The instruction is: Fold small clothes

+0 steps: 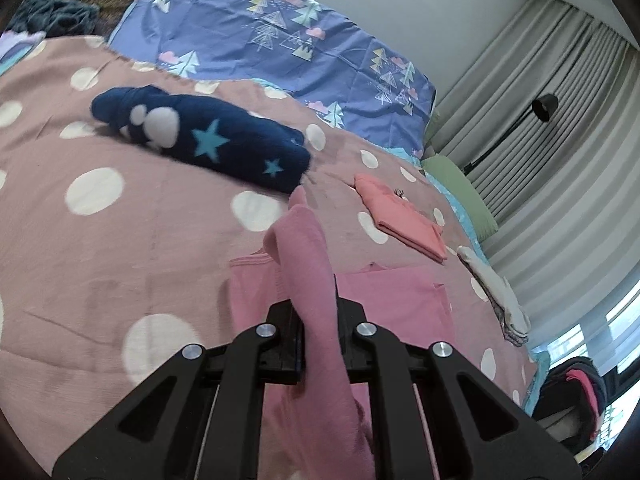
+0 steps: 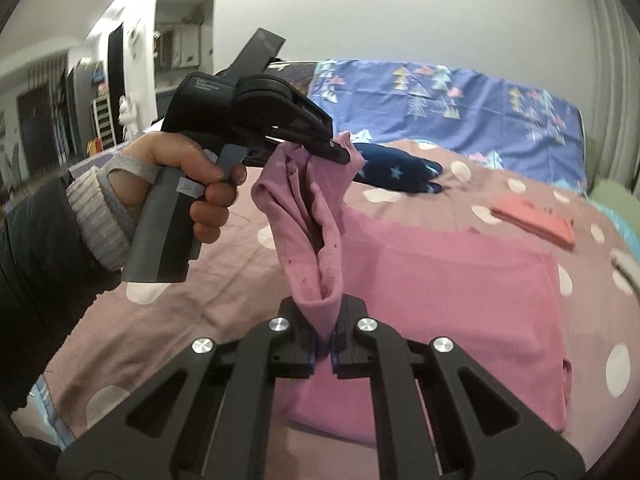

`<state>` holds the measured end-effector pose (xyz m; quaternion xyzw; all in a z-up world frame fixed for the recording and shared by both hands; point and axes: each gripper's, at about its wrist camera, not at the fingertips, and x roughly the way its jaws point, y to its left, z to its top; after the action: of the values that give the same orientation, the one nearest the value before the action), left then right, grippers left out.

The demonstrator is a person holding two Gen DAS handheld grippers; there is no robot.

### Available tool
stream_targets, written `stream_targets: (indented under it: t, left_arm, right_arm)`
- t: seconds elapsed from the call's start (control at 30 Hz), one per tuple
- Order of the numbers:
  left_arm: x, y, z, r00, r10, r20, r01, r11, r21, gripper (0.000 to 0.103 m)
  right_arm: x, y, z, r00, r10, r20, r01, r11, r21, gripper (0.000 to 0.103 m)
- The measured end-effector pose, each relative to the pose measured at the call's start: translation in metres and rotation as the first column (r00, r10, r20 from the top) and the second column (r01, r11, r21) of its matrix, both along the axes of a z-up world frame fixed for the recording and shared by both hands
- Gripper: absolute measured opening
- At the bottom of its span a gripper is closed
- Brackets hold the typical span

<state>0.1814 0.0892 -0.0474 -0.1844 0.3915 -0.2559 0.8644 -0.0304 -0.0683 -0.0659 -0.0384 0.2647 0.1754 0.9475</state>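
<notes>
A pink garment (image 2: 440, 300) lies partly flat on the dotted pink bedspread (image 2: 180, 272). One part of it, a bunched sleeve (image 2: 316, 220), is lifted off the bed and stretched between both grippers. My left gripper (image 1: 318, 340) is shut on one end of the sleeve (image 1: 308, 264); it also shows in the right wrist view (image 2: 340, 152), held in a hand. My right gripper (image 2: 322, 344) is shut on the other end.
A folded navy garment with stars (image 1: 208, 140) and a folded coral garment (image 1: 404, 216) lie further back on the bed. A white piece (image 1: 496, 296) lies at the right edge. A blue patterned pillow (image 1: 280, 36), curtains and a black lamp (image 1: 540, 108) stand behind.
</notes>
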Motion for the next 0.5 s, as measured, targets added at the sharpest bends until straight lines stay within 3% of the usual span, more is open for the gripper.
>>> stream_targets:
  t: [0.3, 0.5]
  left_arm:
    - [-0.001, -0.082, 0.012, 0.999, -0.033, 0.022, 0.031, 0.995, 0.096, 0.008]
    - [0.006, -0.146, 0.010, 0.997, -0.071, 0.012, 0.068, 0.978, 0.200, 0.008]
  right_arm:
    - [-0.002, -0.087, -0.004, 0.995, -0.073, -0.071, 0.084, 0.981, 0.175, 0.004]
    - [-0.007, -0.131, -0.013, 0.989, -0.119, -0.091, 0.138, 0.962, 0.236, 0.004]
